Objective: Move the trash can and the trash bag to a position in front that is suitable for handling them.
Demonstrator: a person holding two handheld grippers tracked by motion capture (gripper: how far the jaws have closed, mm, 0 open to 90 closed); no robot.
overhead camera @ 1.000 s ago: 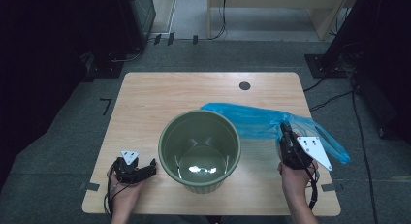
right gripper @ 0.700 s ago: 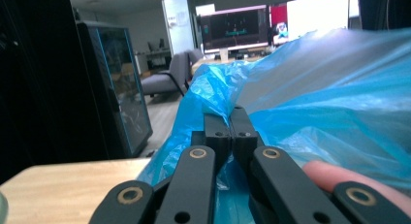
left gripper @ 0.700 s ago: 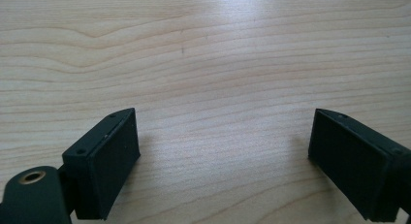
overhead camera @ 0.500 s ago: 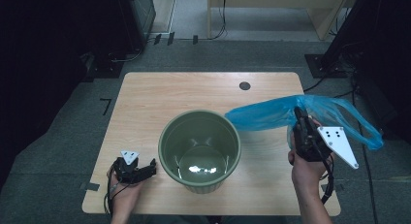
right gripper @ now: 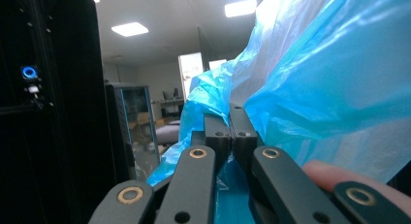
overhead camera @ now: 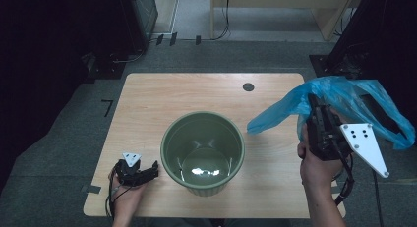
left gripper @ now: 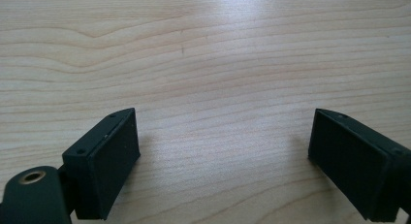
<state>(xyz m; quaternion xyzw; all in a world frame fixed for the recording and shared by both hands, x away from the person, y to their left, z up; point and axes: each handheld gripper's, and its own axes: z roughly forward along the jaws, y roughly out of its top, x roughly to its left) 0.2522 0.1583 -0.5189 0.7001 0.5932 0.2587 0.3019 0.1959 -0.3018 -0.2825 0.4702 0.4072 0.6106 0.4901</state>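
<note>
A green plastic bucket (overhead camera: 202, 149) stands upright and empty in the middle of the wooden table (overhead camera: 162, 99). My right gripper (overhead camera: 315, 109) is raised above the table's right edge and is shut on a thin blue plastic bag (overhead camera: 344, 97), which hangs loosely around it. In the right gripper view the two jaws meet on a fold of the blue bag (right gripper: 310, 78), with my right gripper (right gripper: 229, 118) pointing up and away. My left gripper (overhead camera: 147, 172) rests low at the table's front left, beside the bucket. Its jaws (left gripper: 220, 156) stand wide apart over bare wood.
A small dark round hole (overhead camera: 248, 87) sits near the table's far edge. Dark equipment racks (overhead camera: 59, 35) stand to the left, and grey floor surrounds the table. Cables trail on the floor beyond it.
My right hand has lifted the blue bag off the table and carried it up and to the right; the bag now hangs in the air. My left gripper has stayed in place.
</note>
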